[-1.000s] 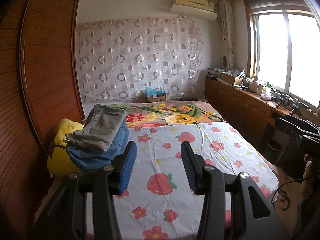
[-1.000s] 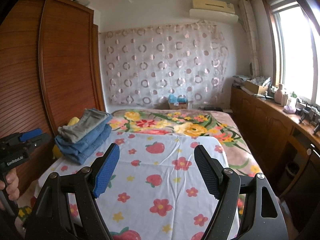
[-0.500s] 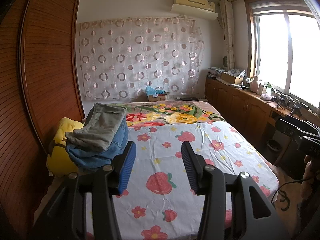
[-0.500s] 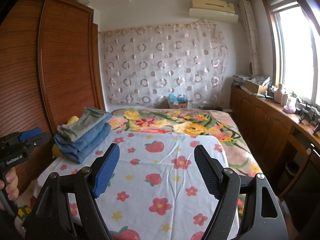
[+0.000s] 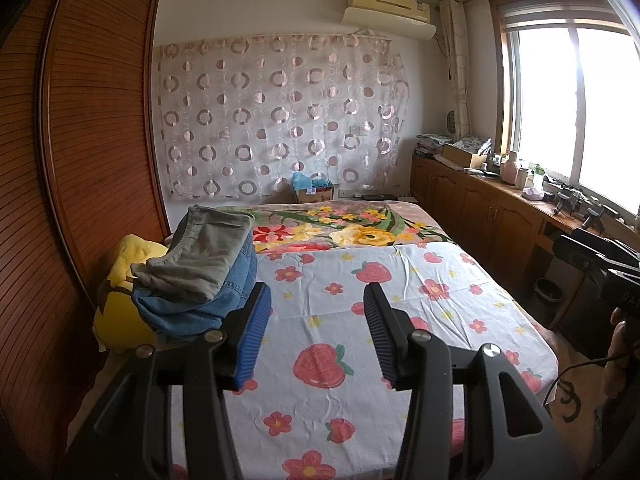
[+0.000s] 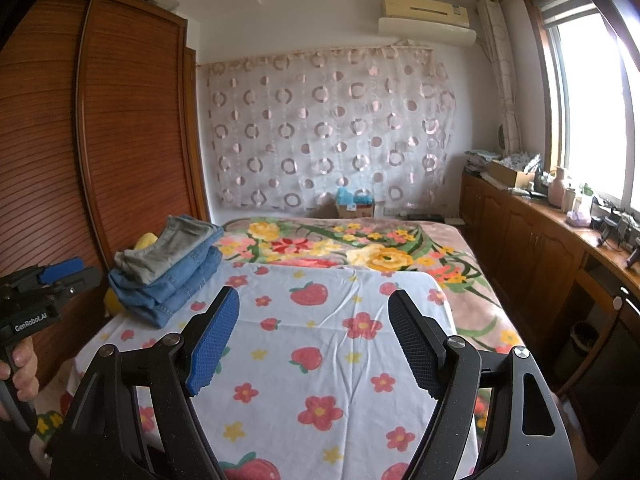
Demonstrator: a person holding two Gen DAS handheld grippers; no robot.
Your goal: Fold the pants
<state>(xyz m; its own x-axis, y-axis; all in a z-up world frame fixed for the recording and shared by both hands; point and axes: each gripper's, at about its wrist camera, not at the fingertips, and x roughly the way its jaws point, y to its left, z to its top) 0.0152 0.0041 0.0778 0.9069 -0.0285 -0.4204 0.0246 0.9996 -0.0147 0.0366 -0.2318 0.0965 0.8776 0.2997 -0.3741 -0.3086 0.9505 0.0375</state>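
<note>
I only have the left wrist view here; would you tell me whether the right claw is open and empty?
Observer: Yes. In the right wrist view the right claw is open, with nothing between its pads, only the strawberry sheet beyond.
Operator: Thank you. What is in the folded stack?
Observer: From that side, grey pants lie on top of two folded denim layers.
Operator: Is my left claw visible there?
Observer: Yes, the left claw shows at the left edge, with a hand gripping its handle.
</note>
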